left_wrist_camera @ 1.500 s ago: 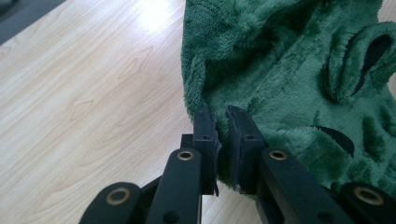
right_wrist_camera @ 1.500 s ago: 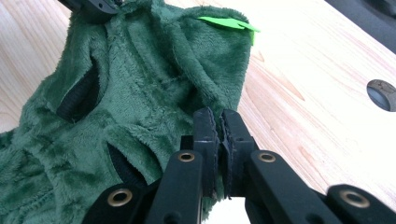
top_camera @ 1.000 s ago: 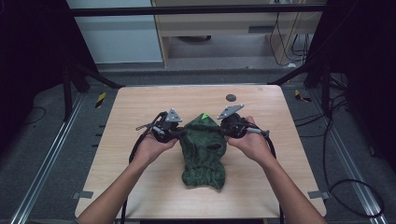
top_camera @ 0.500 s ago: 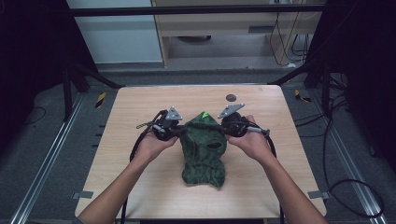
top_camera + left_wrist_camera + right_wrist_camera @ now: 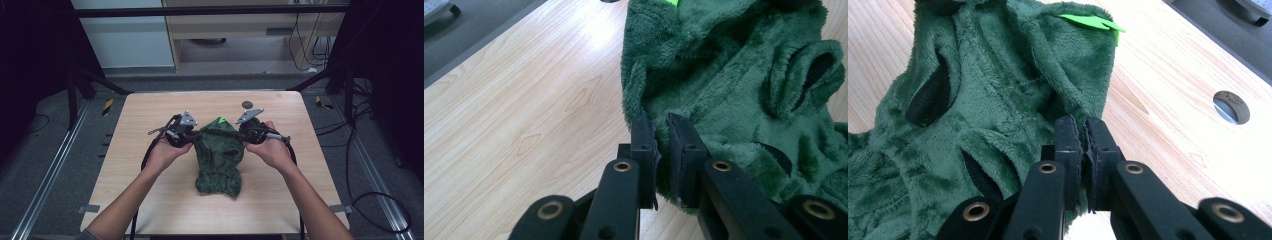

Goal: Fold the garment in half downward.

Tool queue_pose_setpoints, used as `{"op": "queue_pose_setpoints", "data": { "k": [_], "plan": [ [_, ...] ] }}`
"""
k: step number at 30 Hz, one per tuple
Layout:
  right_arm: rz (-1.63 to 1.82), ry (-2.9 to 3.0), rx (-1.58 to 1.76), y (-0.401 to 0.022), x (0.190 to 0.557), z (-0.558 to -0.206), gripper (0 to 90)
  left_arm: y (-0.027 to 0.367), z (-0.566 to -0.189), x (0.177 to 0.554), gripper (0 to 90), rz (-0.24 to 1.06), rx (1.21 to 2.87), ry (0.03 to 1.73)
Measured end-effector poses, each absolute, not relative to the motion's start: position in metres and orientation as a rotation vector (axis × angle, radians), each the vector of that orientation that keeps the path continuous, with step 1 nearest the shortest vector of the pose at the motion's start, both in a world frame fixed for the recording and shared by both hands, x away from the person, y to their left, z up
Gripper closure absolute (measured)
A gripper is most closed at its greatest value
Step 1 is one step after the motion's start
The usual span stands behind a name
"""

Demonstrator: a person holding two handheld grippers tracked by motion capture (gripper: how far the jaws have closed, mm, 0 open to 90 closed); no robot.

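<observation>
The bench (image 5: 150,200) carries a dark green fleece garment (image 5: 218,160) lying near its middle, the lower end bunched toward the near edge. Each side of its upper part is already gripped: the left hand-held gripper (image 5: 663,131) is clenched on a fold of the fleece, the right hand-held gripper (image 5: 1082,131) likewise. Judging by this, the pick-up is done; spreading or folding looks still ahead.
</observation>
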State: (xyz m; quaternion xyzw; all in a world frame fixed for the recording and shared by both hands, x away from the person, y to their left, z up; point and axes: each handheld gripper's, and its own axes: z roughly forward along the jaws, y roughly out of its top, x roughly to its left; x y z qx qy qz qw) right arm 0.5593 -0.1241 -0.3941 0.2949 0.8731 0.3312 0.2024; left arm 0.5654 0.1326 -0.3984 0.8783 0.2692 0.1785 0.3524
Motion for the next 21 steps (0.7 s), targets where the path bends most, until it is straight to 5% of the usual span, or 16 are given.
{"op": "queue_pose_setpoints", "data": {
  "k": [21],
  "plan": [
    [0.936, 2.407, 0.831, -0.119, 0.57, -0.387, 86.1, 0.137, -0.392, 0.573, 82.4, 0.48, 2.263, 0.712]
  ]
}}
